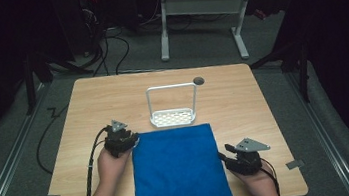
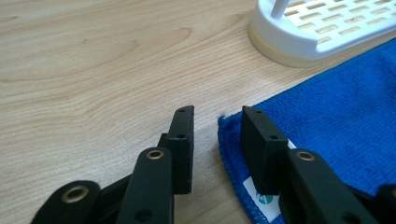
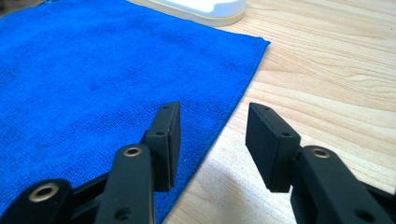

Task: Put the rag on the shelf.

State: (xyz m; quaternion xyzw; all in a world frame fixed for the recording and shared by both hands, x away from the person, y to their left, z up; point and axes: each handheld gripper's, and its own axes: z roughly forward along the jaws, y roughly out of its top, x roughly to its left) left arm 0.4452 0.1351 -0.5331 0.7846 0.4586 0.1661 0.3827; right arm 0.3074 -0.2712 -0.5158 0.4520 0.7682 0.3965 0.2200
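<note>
Blue cloth [image 1: 179,170] lies flat at the counter's [image 1: 243,99] 6 o'clock edge, unfolded. Left gripper [image 1: 119,140] and right gripper [image 1: 243,157], jaws parted and empty, straddle its side edges; nothing looks started.

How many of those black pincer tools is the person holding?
2. The left gripper sits at the blue cloth's far left corner; the right gripper is at the cloth's right edge. Both have open fingers.

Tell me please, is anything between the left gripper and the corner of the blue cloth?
Nothing visible is in the way. The left gripper is open, and its jaws already straddle the far left corner of the blue cloth on the wooden table. The white rack stands beyond that corner, not between them.
</note>
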